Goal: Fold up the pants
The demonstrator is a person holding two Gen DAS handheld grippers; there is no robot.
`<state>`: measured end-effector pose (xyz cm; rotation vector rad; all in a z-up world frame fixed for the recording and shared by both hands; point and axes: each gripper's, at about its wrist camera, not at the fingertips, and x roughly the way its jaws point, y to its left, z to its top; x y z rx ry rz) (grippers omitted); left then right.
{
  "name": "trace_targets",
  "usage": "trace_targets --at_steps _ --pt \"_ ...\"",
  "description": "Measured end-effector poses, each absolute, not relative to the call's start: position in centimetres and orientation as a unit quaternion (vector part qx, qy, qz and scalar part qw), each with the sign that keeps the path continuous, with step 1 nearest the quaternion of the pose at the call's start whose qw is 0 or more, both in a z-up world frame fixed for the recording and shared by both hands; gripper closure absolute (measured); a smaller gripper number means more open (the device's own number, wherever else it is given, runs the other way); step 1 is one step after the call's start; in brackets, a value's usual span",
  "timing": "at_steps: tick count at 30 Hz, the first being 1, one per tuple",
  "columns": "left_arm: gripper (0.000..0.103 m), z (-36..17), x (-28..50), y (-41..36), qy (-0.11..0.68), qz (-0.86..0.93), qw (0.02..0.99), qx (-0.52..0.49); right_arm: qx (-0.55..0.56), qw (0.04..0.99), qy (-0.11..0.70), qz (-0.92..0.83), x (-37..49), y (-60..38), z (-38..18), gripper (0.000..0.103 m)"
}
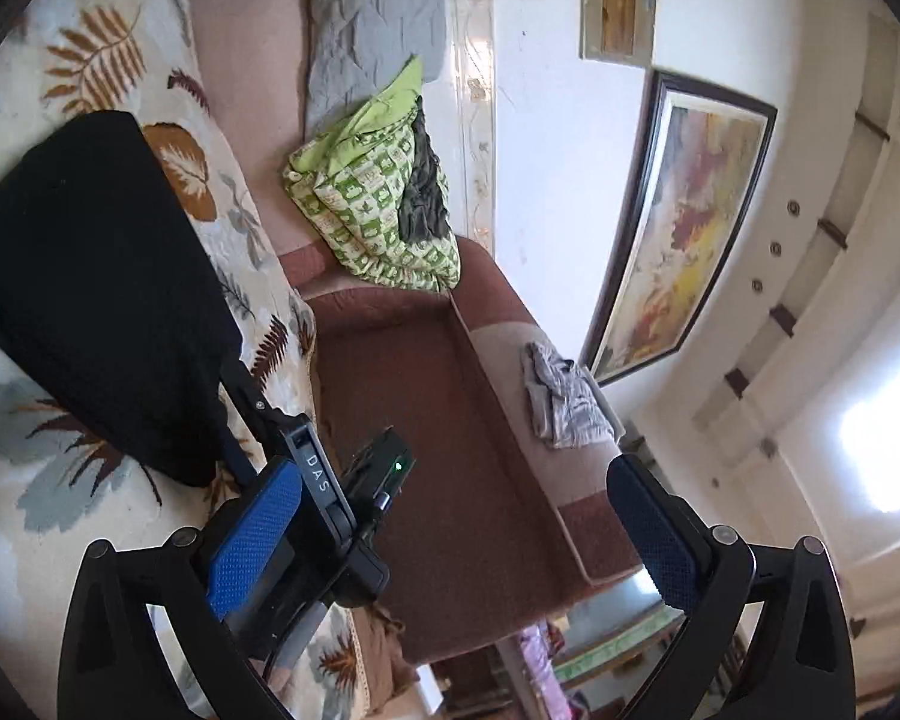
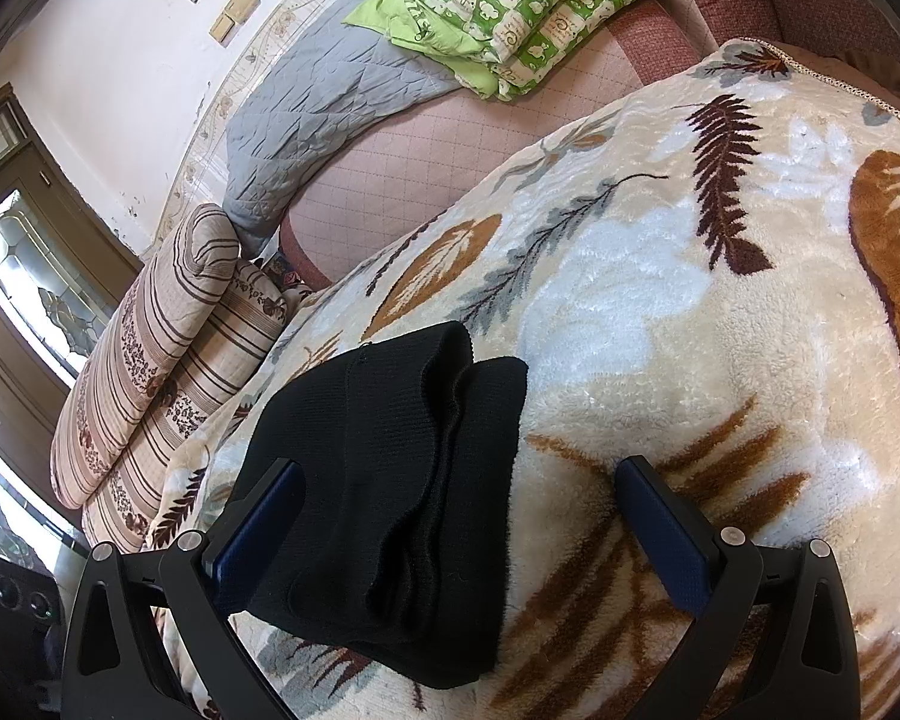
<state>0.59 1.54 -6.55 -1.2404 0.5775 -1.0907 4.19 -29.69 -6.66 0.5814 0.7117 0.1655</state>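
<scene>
The black pants [image 2: 390, 450] lie folded into a thick rectangle on a cream blanket with leaf prints [image 2: 690, 300]. My right gripper [image 2: 462, 528] is open and straddles the near end of the pants. Its left finger [image 2: 258, 522] touches the pants' edge and its right finger [image 2: 666, 528] rests over bare blanket. In the left wrist view the pants [image 1: 90, 276] lie at the left, and the right gripper's black housing [image 1: 342, 480] reaches toward their near corner. My left gripper [image 1: 450, 540] is open and empty, raised over a brown sofa seat [image 1: 450, 432], away from the pants.
A green checked quilt [image 2: 540, 6] and a grey quilted cover [image 2: 318, 96] lie behind the blanket. Striped rolled bedding [image 2: 162, 348] sits at the left. A crumpled grey cloth [image 1: 564, 396] rests on the sofa arm under a framed painting [image 1: 684, 228].
</scene>
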Motion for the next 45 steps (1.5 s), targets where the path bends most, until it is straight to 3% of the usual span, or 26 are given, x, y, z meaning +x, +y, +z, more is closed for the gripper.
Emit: trace_targets --at_steps 10,15,33,40,45 --pt "0.001 -6.2 1.3 1.6 0.281 -0.477 0.647 -0.524 0.280 0.893 0.343 0.080 4.2 -29.7 -6.7 0.000" --pt "0.001 -4.2 1.6 2.0 0.295 -0.472 0.696 -0.453 0.280 0.893 0.343 0.080 4.2 -29.7 -6.7 0.000" --pt "0.001 -6.4 2.7 3.2 0.348 -0.402 0.680 -0.505 0.238 0.898 0.366 0.049 4.9 -28.3 -6.5 0.000" --pt "0.001 -3.8 2.1 4.5 0.334 -0.364 0.760 -0.424 0.164 0.895 0.414 0.012 5.8 -26.4 -6.2 0.000" --pt "0.001 1.8 1.8 4.7 0.320 -0.311 0.849 -0.283 0.053 0.903 0.416 -0.097 3.6 -25.5 -2.2 0.000"
